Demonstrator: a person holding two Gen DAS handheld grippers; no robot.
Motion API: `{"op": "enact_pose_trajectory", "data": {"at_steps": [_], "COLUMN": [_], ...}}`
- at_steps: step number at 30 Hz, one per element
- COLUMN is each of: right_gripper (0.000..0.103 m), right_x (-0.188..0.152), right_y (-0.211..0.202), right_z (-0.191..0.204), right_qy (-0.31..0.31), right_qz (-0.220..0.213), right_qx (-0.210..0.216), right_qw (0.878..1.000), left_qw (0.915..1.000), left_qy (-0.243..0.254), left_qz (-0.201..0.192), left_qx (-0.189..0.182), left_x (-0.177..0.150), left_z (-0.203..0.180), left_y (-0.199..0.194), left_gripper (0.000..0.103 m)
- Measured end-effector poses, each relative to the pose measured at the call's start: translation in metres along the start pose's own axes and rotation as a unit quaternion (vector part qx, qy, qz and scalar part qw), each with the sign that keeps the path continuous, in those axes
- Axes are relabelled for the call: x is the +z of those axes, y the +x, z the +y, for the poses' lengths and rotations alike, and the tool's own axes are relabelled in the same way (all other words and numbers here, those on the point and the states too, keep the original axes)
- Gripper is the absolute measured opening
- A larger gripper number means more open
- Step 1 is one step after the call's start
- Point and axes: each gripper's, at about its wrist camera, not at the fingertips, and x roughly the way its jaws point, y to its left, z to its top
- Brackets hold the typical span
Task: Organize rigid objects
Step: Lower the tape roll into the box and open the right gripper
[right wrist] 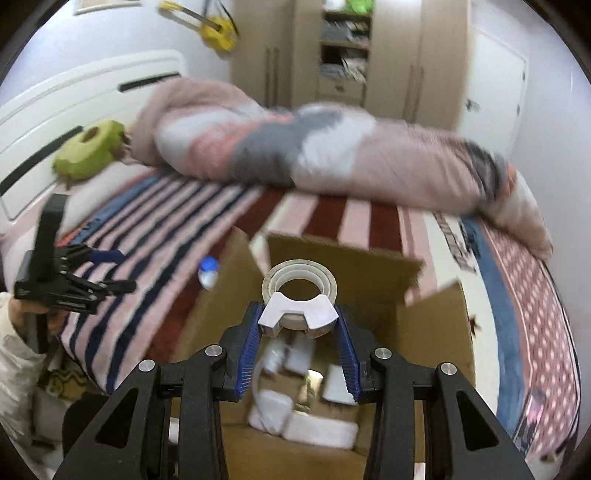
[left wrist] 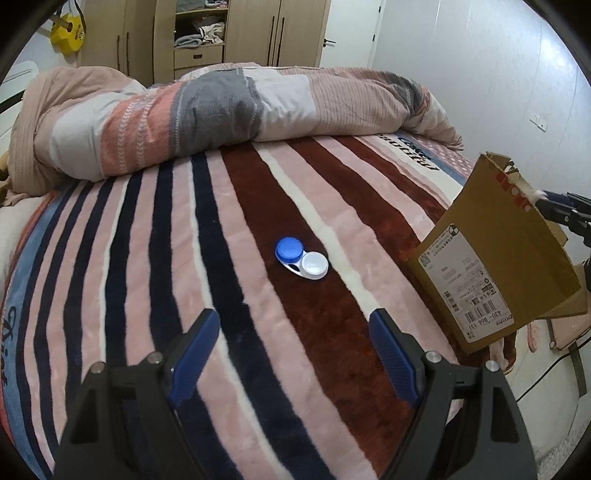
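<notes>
A contact lens case point(left wrist: 301, 259) with one blue and one white cap lies on the striped blanket point(left wrist: 221, 280), ahead of my open, empty left gripper point(left wrist: 293, 325). It shows blurred in the right wrist view point(right wrist: 208, 272). My right gripper point(right wrist: 298, 322) is shut on a white tape dispenser point(right wrist: 299, 298) with its roll, held above the open cardboard box point(right wrist: 436, 339). The box point(left wrist: 495, 266) stands at the bed's right edge in the left wrist view. Several white items point(right wrist: 303, 421) lie in the box. The left gripper point(right wrist: 74, 280) shows at the left of the right wrist view.
A rolled quilt point(left wrist: 207, 110) lies across the far side of the bed. A green toy point(right wrist: 88, 151) sits by the white headboard point(right wrist: 74, 96). Wardrobes point(left wrist: 251, 33) stand behind. The floor with cables point(left wrist: 546, 376) is to the right of the bed.
</notes>
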Motion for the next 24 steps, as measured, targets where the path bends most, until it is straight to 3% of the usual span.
{"op": "enact_pose_trajectory", "data": {"at_steps": [3, 6, 11, 17, 24], "right_gripper": [0.043, 0.05, 0.05, 0.05, 0.05], "right_x": [-0.005, -0.006, -0.002, 0.0, -0.015], "right_y": [0.002, -0.006, -0.029, -0.03, 0.016], "right_z": [-0.007, 0.0, 0.037, 0.101, 0.16], "right_qy": [0.011, 0.006, -0.033, -0.086, -0.116], "right_qz": [0.006, -0.018, -0.074, -0.089, -0.033], "right_qx": [0.006, 0.022, 0.086, 0.179, 0.218], "right_qw": [1.0, 1.0, 0.993, 0.976, 0.969], "left_qw": [1.0, 0.9999, 0.9999, 0.9996, 0.9994], "left_qy": [0.0, 0.001, -0.001, 0.0, 0.005], "left_qz": [0.005, 0.009, 0.009, 0.005, 0.002], "left_qx": [0.0, 0.005, 0.01, 0.026, 0.035], "left_x": [0.002, 0.005, 0.005, 0.009, 0.016], "left_z": [-0.003, -0.004, -0.001, 0.006, 0.026], "left_y": [0.006, 0.01, 0.013, 0.018, 0.026], "left_gripper": [0.081, 0.081, 0.081, 0.081, 0.081]}}
